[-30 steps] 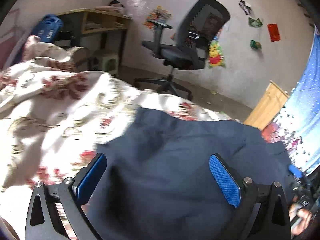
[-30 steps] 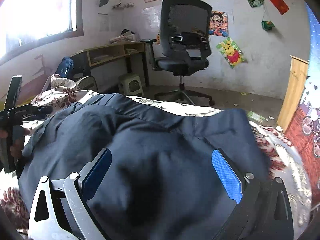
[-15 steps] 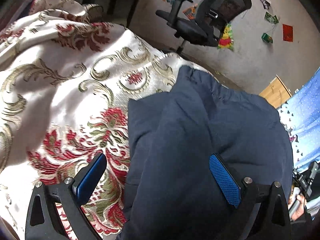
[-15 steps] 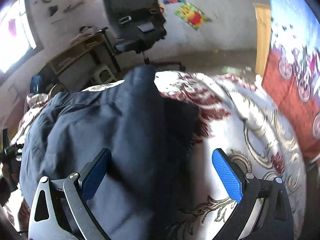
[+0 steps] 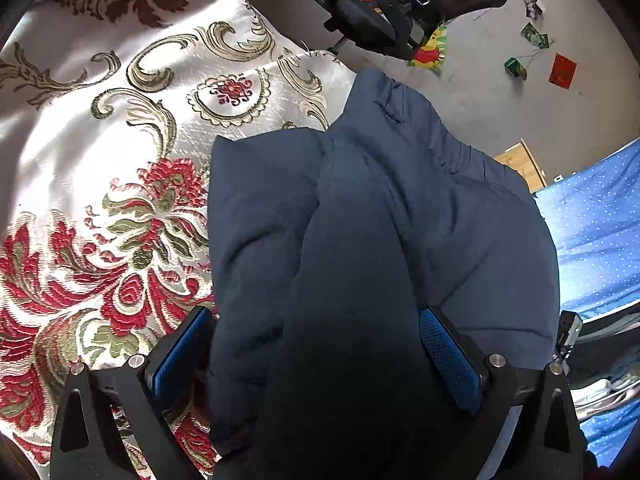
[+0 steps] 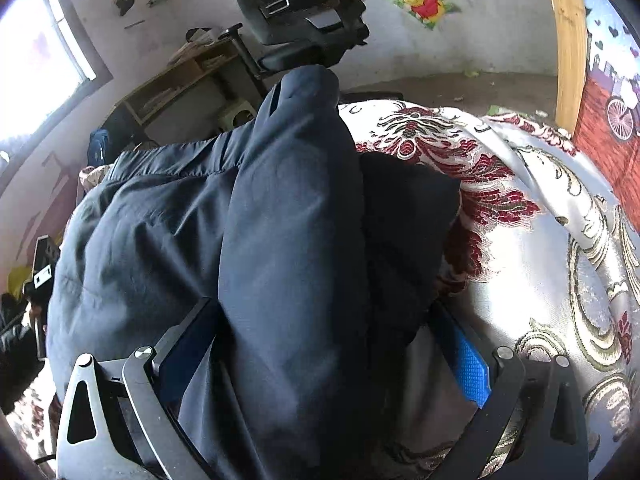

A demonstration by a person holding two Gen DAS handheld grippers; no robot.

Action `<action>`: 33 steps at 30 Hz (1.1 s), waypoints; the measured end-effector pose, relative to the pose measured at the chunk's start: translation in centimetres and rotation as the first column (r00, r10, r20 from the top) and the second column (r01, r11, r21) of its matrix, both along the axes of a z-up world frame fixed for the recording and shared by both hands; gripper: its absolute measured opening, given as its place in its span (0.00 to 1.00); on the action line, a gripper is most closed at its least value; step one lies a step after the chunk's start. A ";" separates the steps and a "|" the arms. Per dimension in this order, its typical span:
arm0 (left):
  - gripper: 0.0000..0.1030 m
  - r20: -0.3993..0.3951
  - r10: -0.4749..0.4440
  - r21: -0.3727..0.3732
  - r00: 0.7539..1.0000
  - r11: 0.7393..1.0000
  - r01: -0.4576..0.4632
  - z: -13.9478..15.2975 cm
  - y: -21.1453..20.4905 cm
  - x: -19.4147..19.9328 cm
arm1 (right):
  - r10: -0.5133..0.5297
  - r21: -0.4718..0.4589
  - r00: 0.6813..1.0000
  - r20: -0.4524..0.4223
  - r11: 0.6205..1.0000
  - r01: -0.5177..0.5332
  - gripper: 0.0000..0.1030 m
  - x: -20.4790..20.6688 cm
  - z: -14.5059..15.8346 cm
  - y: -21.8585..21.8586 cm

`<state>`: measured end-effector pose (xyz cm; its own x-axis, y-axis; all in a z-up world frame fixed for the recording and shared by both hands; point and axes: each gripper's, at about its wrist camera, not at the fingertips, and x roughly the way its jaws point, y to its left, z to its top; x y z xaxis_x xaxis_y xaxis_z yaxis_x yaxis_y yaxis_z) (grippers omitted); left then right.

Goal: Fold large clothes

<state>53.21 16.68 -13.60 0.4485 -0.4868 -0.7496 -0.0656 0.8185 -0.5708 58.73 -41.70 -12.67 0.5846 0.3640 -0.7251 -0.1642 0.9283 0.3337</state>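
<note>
- Left gripper (image 5: 314,354): jaws spread wide, navy garment (image 5: 360,240) bunched between the pads, no clamp visible.
- Right gripper (image 6: 332,354): jaws wide apart too, a thick fold of the garment (image 6: 288,220) running up between them.
- Garment lies on floral bedspread (image 5: 120,160), spread showing left and right of it.
- Office chair (image 6: 304,4) beyond, by the wall.

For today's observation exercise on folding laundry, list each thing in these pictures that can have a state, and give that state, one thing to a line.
Navy garment: bunched into a hump on the bedspread, not yet flat or neatly folded.
Left tool: open, fingers astride the garment's near end.
Right tool: open, a fold of the garment between its fingers.
Bedspread: spread out, partly covered by the garment.
Office chair: unoccupied.
</note>
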 end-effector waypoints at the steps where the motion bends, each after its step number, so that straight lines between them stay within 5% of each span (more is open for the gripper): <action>1: 1.00 -0.002 -0.003 -0.006 1.000 1.000 0.003 -0.1 0.0 0.0 | 0.000 0.000 1.000 0.001 1.000 0.000 0.99 0.0 0.0 0.0; 4: 0.99 -0.008 -0.010 -0.016 1.000 1.000 0.010 -0.1 -0.1 0.1 | 0.000 -0.010 1.000 -0.009 1.000 0.000 0.99 -0.6 0.1 0.0; 9: 0.80 -0.026 -0.013 -0.041 1.000 0.999 0.012 0.2 -0.5 0.0 | -0.008 -0.065 1.000 -0.005 0.998 0.007 0.95 -0.8 0.8 0.8; 19: 0.32 -0.016 0.098 0.095 0.995 0.991 -0.096 4.7 -2.5 -1.6 | 0.011 -0.002 1.000 -0.004 1.000 -0.011 0.27 -2.7 2.4 1.9; 22: 0.24 0.040 0.100 0.191 0.994 0.976 -0.106 7.0 -3.7 -2.5 | -0.005 -0.017 1.000 0.025 1.000 0.005 0.18 -3.6 3.8 2.5; 33: 0.17 0.209 0.087 0.297 0.974 0.943 -0.148 14.7 -4.0 -6.0 | 0.060 0.030 0.973 0.225 0.997 -0.068 0.13 -5.3 12.2 7.2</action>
<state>47.26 12.67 1.11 0.6378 -0.1804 -0.7488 -0.0873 0.9490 -0.3029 53.43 -34.50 -0.51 0.7048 0.4303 -0.5640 -0.2972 0.9010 0.3161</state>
